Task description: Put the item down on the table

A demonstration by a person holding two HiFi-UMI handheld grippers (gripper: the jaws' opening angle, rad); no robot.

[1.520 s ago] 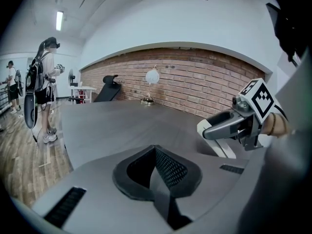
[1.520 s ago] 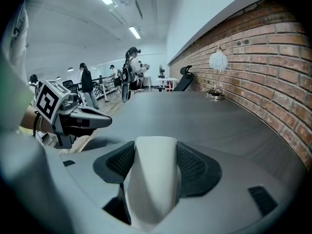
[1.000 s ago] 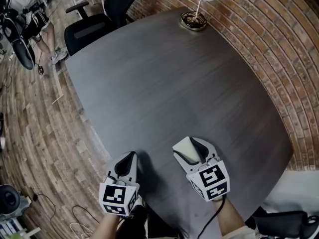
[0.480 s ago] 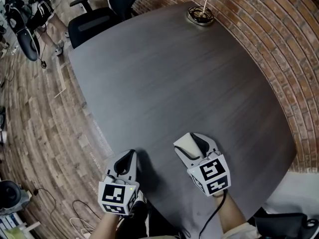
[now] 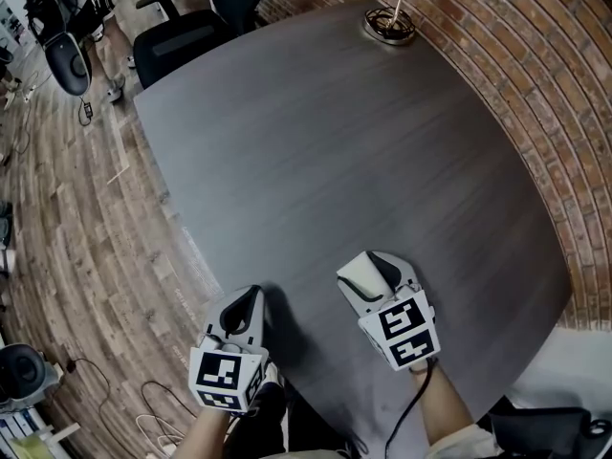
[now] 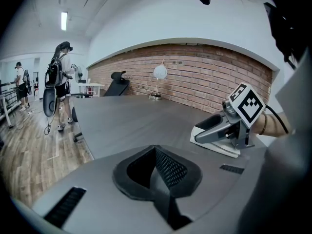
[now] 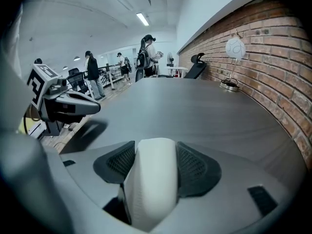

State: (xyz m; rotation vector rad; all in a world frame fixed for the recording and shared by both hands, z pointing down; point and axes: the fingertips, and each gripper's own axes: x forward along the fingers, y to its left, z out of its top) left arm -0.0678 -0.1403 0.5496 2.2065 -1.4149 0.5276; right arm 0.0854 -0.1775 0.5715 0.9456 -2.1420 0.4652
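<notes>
My right gripper [image 5: 371,277] is shut on a white rounded item [image 5: 354,278] near the front edge of the dark grey table [image 5: 335,142]. In the right gripper view the white item [image 7: 151,179] fills the gap between the two dark pads. From the left gripper view the right gripper [image 6: 219,130] holds the item [image 6: 214,146] very low over the tabletop; I cannot tell whether it touches. My left gripper [image 5: 241,312] hangs at the table's front left edge, its jaws [image 6: 156,167] shut with nothing between them.
A small lamp with a round white shade [image 5: 392,22] stands at the table's far corner by the brick wall [image 5: 545,84]. A black office chair [image 5: 191,36] sits beyond the far left side. People [image 7: 146,52] stand far off on the wooden floor [image 5: 76,218].
The head view has shifted slightly. Both grippers keep their places near the front edge, and the right one still holds the white item.
</notes>
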